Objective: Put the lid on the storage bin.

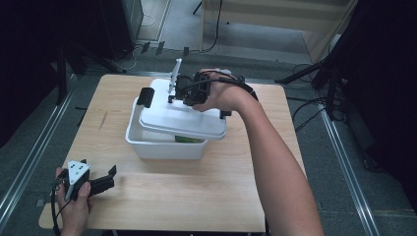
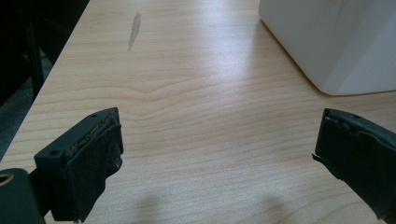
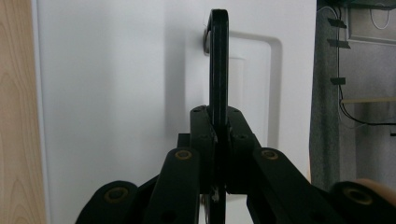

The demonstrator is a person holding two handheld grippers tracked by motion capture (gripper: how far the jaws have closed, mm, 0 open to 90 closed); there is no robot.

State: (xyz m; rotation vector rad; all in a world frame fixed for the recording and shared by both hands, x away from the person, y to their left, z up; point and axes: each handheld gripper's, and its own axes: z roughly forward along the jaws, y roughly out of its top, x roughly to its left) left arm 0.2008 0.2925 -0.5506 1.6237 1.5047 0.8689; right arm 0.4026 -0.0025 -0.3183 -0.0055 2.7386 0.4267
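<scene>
At the near left corner of the bench [image 1: 162, 196], the left tool [image 1: 104, 181] is held low, its jaws spread wide with nothing between them; in the left gripper view, bare wood is seen between the 2 pads [image 2: 95, 161], and a corner of the tub [image 2: 336, 46] is seen well ahead and to the right.

Farther in, at mid-bench, the white tub [image 1: 164, 147] is found with its lid [image 1: 182, 120] laid askew over it: the near-left part of the opening is uncovered, and something green [image 1: 189, 139] is glimpsed under the lid's near edge.

Over the lid's far side, the right tool [image 1: 179, 91] is clenched on the lid's black handle [image 3: 218, 60], which is seen edge-on and upright between the jaws in the right gripper view. A second black handle [image 1: 145, 97] is seen at the lid's left end.

The coming move is judged to turn on the lid's long axis, which runs left to right but is skewed against the tub's own. The lid is thus to be swung square and shifted toward the near left before it can be seated. The right hand is the nearer one, being already on the lid; the left tool lies well apart.
</scene>
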